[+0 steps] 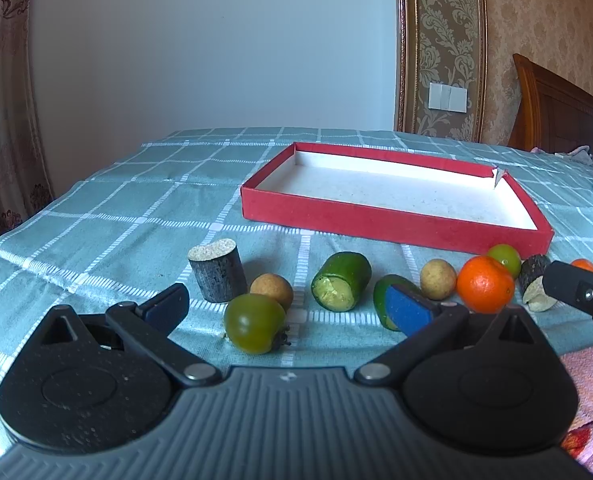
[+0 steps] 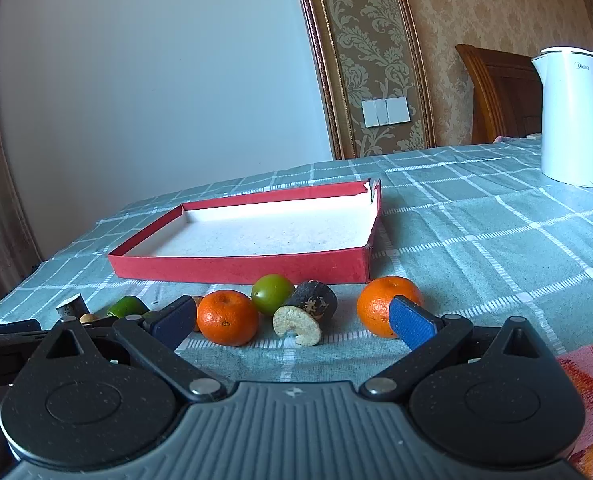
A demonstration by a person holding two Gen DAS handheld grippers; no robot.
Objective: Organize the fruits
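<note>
While both grippers hang low over the checked tablecloth [image 1: 96, 208], I see my left gripper [image 1: 288, 312] with its jaws spread wide and nothing between them but a dark green tomato [image 1: 254, 323] lying on the cloth just inside the left finger. Beyond the tips sit a bark-covered stub [image 1: 216, 272], a brown longan [image 1: 271, 290] and a cut green piece [image 1: 341, 287]. My right gripper [image 2: 292, 322] is equally wide and empty; between its jaws lie an orange [image 2: 227, 317], a green fruit [image 2: 272, 294] and a dark cut stub [image 2: 306, 312], with a second orange [image 2: 380, 300] touching the right pad. Farther ahead rests the red tray [image 2: 240, 268], holding no fruit
</note>
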